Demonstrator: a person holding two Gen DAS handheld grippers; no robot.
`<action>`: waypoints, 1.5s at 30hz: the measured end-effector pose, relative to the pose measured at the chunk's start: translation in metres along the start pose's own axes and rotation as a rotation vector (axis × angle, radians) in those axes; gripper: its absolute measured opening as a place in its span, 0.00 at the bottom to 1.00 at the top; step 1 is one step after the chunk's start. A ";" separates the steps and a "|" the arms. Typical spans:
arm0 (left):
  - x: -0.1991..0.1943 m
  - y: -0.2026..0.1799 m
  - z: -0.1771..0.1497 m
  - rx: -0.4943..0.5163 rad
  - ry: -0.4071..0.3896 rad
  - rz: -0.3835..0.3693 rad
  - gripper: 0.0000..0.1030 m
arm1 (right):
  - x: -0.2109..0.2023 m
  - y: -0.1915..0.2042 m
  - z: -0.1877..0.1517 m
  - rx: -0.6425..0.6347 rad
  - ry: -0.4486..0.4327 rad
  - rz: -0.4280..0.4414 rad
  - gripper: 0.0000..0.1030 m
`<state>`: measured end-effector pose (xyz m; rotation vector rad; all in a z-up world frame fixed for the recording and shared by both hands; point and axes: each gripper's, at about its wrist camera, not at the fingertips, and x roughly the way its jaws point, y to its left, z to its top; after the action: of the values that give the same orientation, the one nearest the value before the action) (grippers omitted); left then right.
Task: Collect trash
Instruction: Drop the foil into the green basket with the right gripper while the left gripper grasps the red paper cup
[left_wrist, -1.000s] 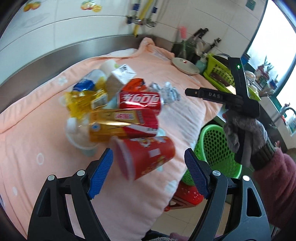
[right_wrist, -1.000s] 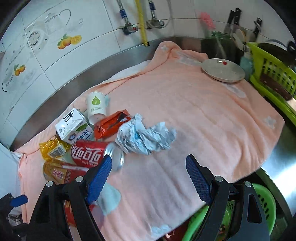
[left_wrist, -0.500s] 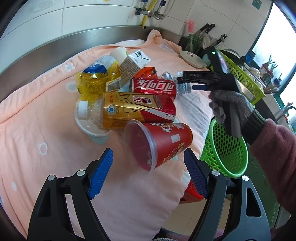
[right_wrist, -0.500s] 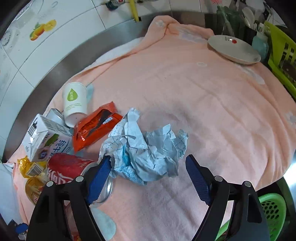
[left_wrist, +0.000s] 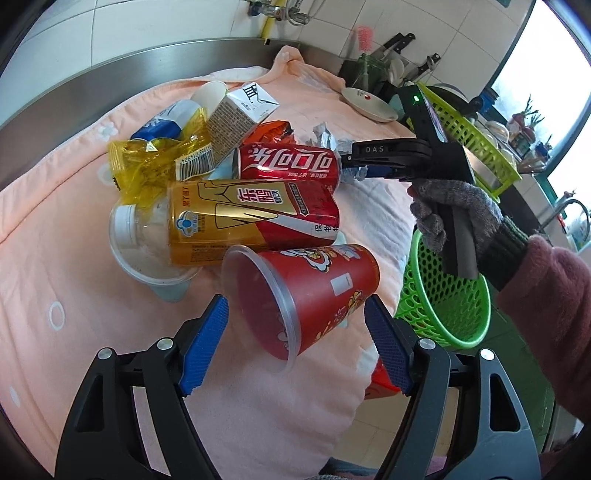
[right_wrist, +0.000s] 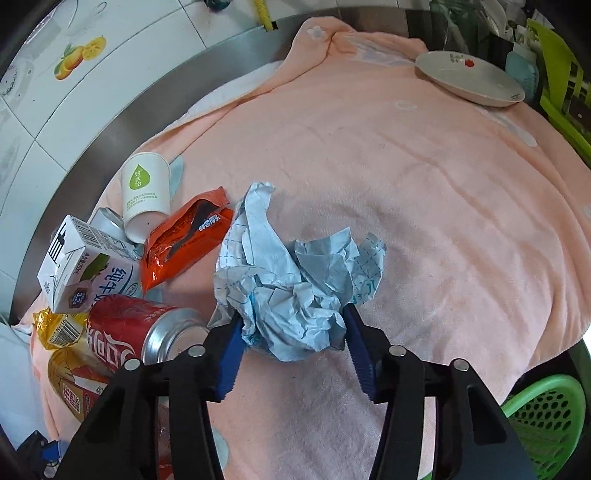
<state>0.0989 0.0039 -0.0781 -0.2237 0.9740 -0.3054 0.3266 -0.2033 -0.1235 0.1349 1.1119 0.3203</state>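
A heap of trash lies on a pink towel (left_wrist: 74, 295): a red paper cup (left_wrist: 306, 295) on its side, a gold can (left_wrist: 251, 218), a red cola can (left_wrist: 288, 164), a milk carton (left_wrist: 236, 114), a yellow wrapper (left_wrist: 159, 158). My left gripper (left_wrist: 295, 343) is open, its pads either side of the red cup's mouth. My right gripper (right_wrist: 293, 339) is shut on a crumpled blue paper (right_wrist: 291, 280). Beside the paper lie an orange wrapper (right_wrist: 184, 240), a white paper cup (right_wrist: 146, 195) and the cola can (right_wrist: 129, 332).
A green mesh basket (left_wrist: 443, 295) stands on the floor past the towel's right edge; it also shows in the right wrist view (right_wrist: 546, 417). A plate (right_wrist: 469, 77) sits at the far corner. A green dish rack (left_wrist: 469, 125) and knives are behind.
My right gripper moved forward and closed on the crumpled blue paper. My left gripper moved closer around the red cup, still open.
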 end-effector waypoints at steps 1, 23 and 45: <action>0.002 0.000 0.000 -0.004 0.005 -0.010 0.70 | -0.002 0.001 0.000 -0.001 -0.006 0.003 0.45; 0.032 -0.010 -0.002 0.038 0.060 -0.204 0.14 | -0.131 -0.034 -0.097 0.110 -0.190 -0.054 0.41; -0.017 -0.091 0.018 0.218 -0.025 -0.373 0.03 | -0.143 -0.150 -0.217 0.422 -0.082 -0.309 0.61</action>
<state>0.0917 -0.0743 -0.0260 -0.2083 0.8633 -0.7448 0.1028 -0.4017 -0.1363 0.3415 1.0878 -0.1982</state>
